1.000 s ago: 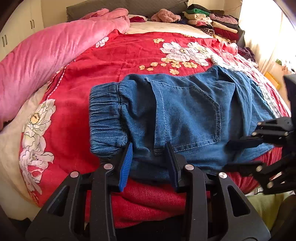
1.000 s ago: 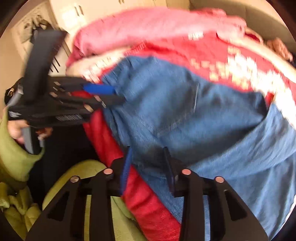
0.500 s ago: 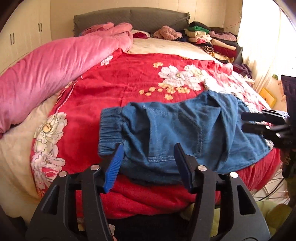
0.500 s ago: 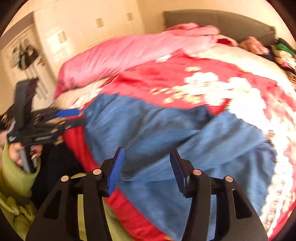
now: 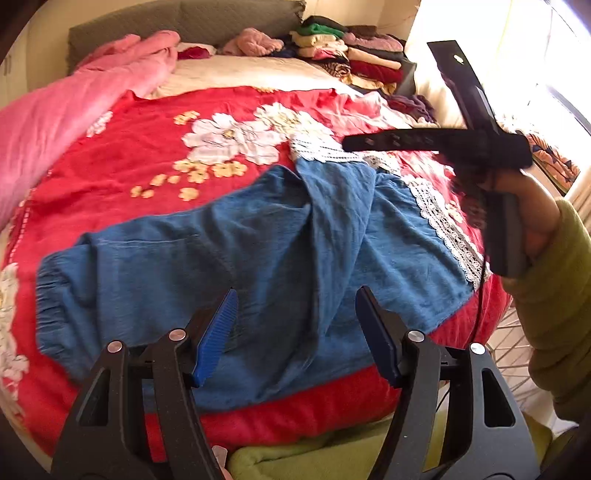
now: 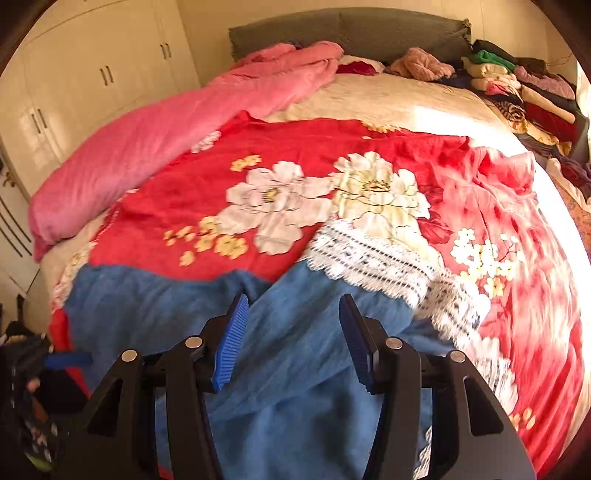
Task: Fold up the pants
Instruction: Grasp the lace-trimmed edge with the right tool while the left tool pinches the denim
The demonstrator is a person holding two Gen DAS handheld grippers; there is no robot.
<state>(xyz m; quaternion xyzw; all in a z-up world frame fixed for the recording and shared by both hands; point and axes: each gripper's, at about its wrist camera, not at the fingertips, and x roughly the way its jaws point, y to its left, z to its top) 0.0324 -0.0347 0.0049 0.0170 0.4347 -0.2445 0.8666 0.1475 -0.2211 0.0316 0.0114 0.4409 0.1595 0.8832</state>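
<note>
Blue denim pants [image 5: 240, 258] with white lace leg hems [image 5: 443, 221] lie on the red flowered bedspread [image 5: 129, 155] near the bed's front edge, elastic waistband at the left, legs to the right. My left gripper [image 5: 295, 328] is open and empty, above the pants' near edge. My right gripper [image 6: 291, 339] is open and empty above the pant legs [image 6: 295, 369]; the lace hems [image 6: 369, 254] lie just ahead of it. In the left wrist view the right gripper [image 5: 347, 144] is held high at the right over the hems.
A pink quilt [image 6: 147, 140] lies along the bed's left side. Stacked folded clothes [image 5: 354, 55] sit at the far right by the grey headboard [image 6: 351, 29]. White wardrobe doors [image 6: 92, 81] stand to the left. A bright window is at the right.
Both grippers have opened, let go of the pants and pulled back. The pants now lie flat on the bedspread. The right gripper has swung up and to the right, over the hems.
</note>
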